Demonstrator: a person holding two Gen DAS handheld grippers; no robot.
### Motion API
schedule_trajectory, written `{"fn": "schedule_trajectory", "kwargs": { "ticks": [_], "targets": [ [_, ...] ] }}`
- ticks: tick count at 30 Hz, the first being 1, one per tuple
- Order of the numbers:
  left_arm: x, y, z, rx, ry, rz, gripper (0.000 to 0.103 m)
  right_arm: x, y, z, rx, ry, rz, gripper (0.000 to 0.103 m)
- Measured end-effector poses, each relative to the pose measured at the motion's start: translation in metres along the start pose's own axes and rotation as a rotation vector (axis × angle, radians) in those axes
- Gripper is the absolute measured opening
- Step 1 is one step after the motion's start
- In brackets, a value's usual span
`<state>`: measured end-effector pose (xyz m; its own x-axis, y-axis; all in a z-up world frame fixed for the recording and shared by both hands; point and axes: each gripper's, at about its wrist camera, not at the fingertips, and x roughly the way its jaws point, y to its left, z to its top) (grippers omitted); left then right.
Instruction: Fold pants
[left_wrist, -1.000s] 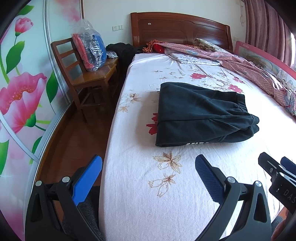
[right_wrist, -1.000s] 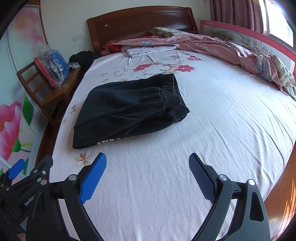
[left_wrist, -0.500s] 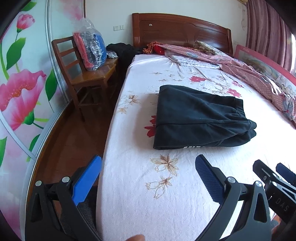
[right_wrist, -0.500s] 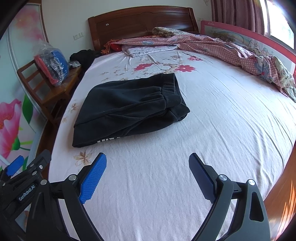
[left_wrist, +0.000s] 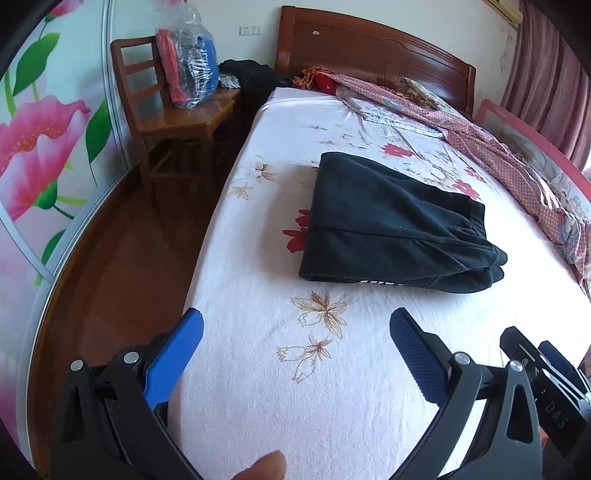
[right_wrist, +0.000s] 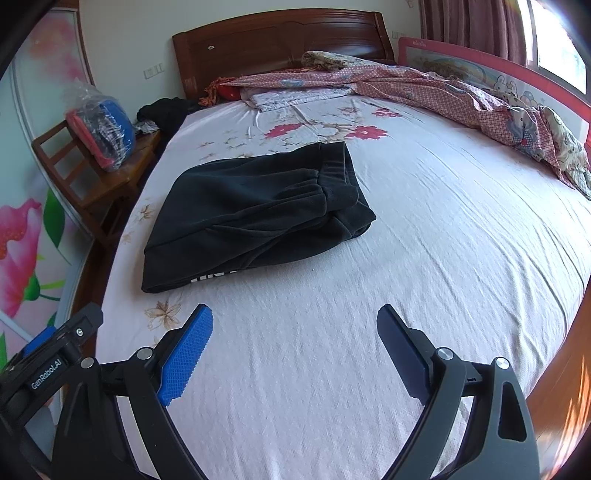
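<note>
Pants (left_wrist: 395, 229) seen folded on bed (left_wrist: 280, 387), ahead of both grippers, untouched; left gripper (left_wrist: 295, 334) held wide, empty; right gripper (right_wrist: 294, 326) likewise spread wide, empty.

Daylight filled the room, entering through the window (right_wrist: 559, 55) at the upper right of the right wrist view, where the glass was blown out to white. The bed sheet (right_wrist: 424, 240) was bright and evenly lit, with soft shadows. Both fisheye views bent straight lines strongly toward the edges, and the corners were black. The wooden floor (right_wrist: 569, 406) at the lower right looked smeared.
</note>
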<state>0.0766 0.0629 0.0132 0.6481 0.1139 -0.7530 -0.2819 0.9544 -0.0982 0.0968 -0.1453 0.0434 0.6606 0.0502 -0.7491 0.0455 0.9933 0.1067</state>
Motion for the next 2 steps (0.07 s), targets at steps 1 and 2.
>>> {"fn": "schedule_trajectory", "kwargs": {
  "ticks": [1,2],
  "targets": [
    [0.0013,-0.0006,-0.0009,0.002,-0.009,0.009,0.101,0.0008,-0.001,-0.0006,-0.001,0.002,-0.004,0.09],
    [0.0032,-0.0008,-0.002,0.009,-0.006,0.001,0.101,0.0023,-0.0027,-0.0013,0.001,0.005,-0.011,0.09]
  ]
}}
